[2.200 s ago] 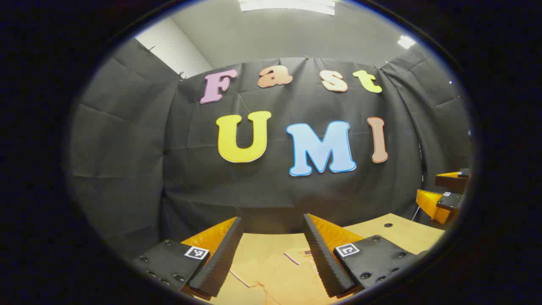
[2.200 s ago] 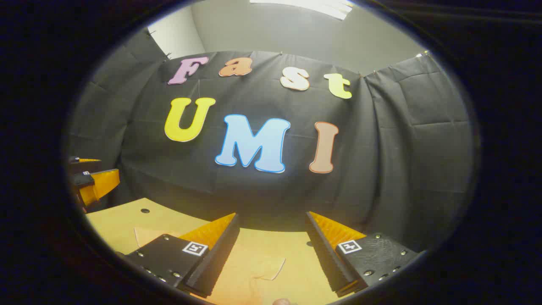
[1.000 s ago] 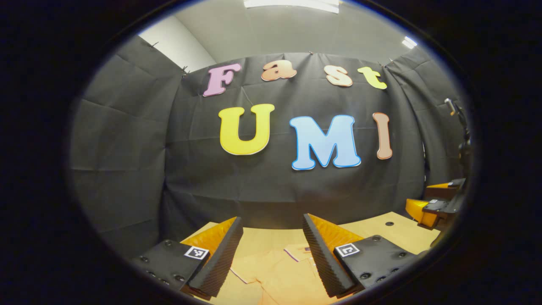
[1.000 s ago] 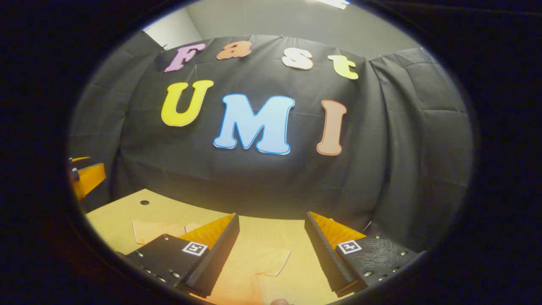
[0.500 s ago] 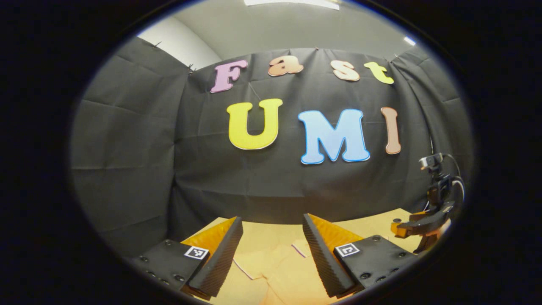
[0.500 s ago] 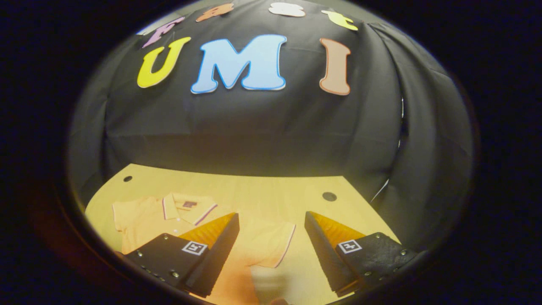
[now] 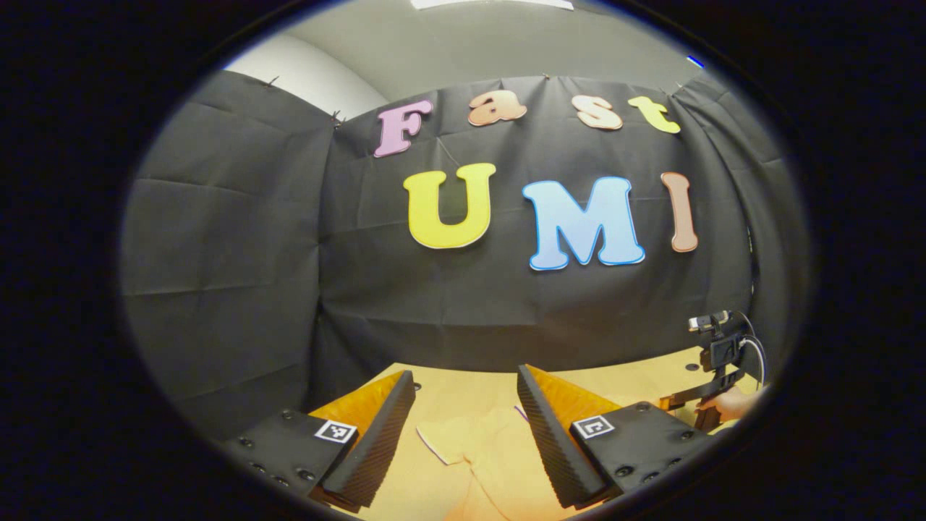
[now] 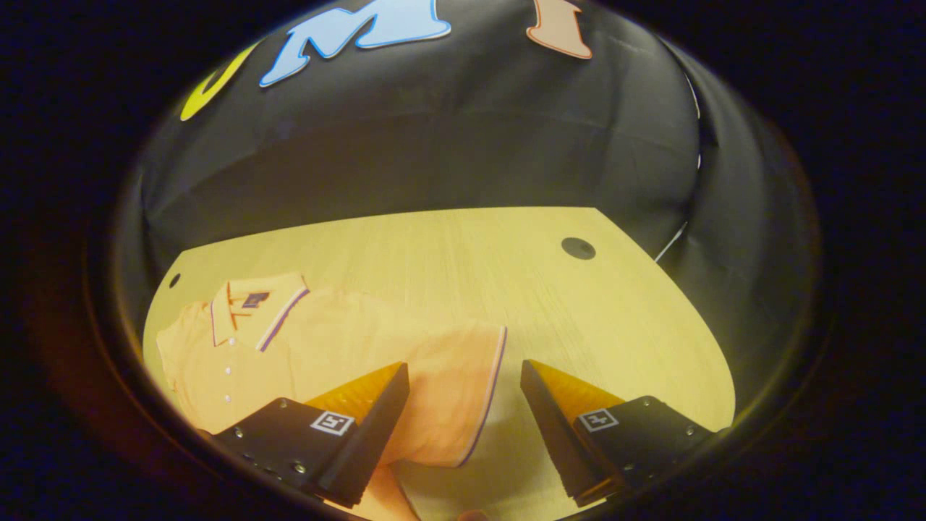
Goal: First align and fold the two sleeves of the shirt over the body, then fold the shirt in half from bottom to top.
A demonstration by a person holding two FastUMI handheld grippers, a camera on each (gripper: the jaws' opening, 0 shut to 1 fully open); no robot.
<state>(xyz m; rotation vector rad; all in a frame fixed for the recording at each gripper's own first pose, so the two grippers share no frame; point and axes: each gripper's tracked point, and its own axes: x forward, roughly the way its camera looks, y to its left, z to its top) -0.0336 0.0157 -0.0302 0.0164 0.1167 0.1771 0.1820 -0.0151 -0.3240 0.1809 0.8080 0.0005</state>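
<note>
An orange polo shirt (image 8: 325, 347) lies flat on the wooden table (image 8: 506, 268), collar at the left in the right gripper view. Its right sleeve (image 8: 463, 383), edged with a dark stripe, reaches between the fingers of my right gripper (image 8: 463, 405), which is open just above it. In the left gripper view the other sleeve (image 7: 463, 438) lies between the fingers of my left gripper (image 7: 466, 427), also open and holding nothing. The right gripper (image 7: 712, 401) and the hand holding it show at the far right of that view, low over the table.
The black cloth wall (image 7: 217, 275) closes the table's far side and both ends. Round holes (image 8: 578, 248) sit near the table's corners. Bare wood (image 8: 615, 318) stretches right of the shirt.
The right gripper has tipped down and dropped towards the table, so the shirt and its sleeve now show large between its fingers. The left gripper has swung slightly left over the other sleeve.
</note>
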